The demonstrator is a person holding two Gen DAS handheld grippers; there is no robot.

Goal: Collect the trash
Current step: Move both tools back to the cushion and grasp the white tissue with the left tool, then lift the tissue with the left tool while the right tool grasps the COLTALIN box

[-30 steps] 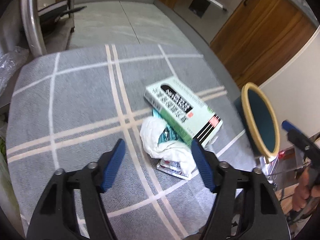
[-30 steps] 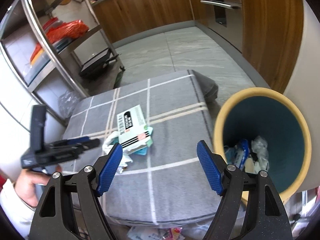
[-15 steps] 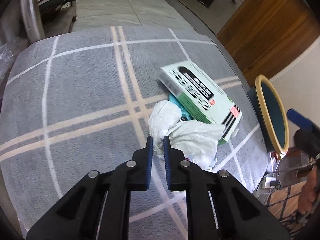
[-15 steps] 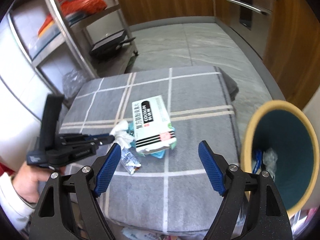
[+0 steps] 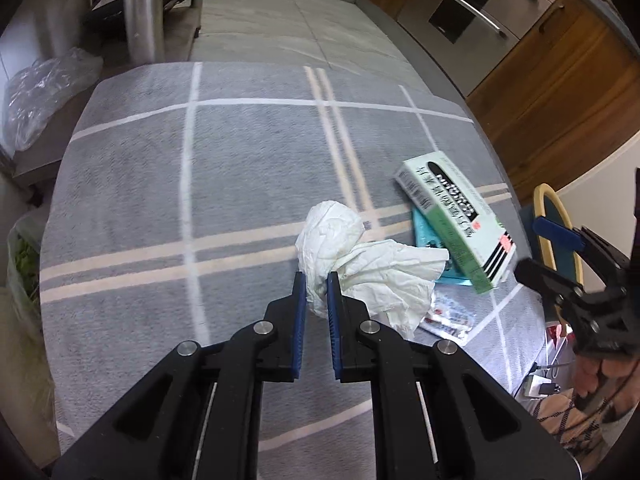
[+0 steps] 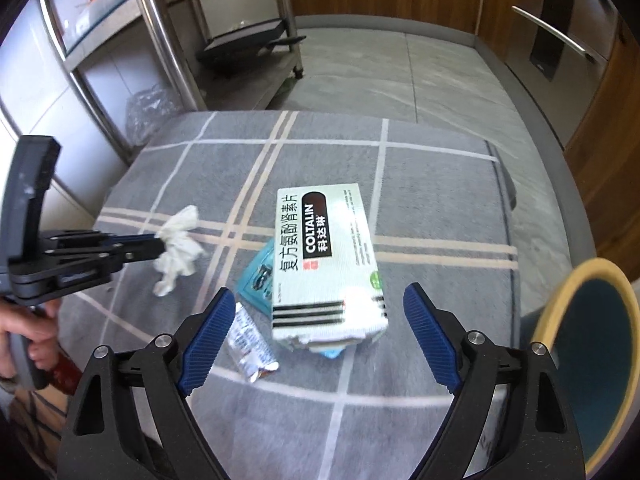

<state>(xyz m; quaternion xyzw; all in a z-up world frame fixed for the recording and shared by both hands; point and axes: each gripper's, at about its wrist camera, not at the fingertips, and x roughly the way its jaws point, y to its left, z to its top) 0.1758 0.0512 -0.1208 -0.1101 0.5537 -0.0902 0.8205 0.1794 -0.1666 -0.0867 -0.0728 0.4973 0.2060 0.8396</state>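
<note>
My left gripper (image 5: 317, 280) is shut on a crumpled white tissue (image 5: 360, 256), held above the grey plaid cloth (image 5: 200, 184); it also shows in the right wrist view (image 6: 178, 248). A green-and-white medicine box (image 6: 326, 264) lies on a teal packet (image 6: 256, 276), with a silver blister pack (image 6: 250, 340) beside them. My right gripper (image 6: 320, 328) is open and empty, hovering over the near end of the box. The yellow-rimmed teal bin (image 6: 592, 352) stands at the right.
A steel shelf rack (image 6: 160, 40) with a black pan stands behind the cloth-covered table. A clear plastic bag (image 5: 44, 92) lies at the left. Wooden cabinets (image 5: 560, 80) line the far right. Cables and clutter sit on the floor by the bin.
My left gripper shut on the tissue and lifted it leftward, off the pile. My right gripper moved from the bin side toward the box, still open.
</note>
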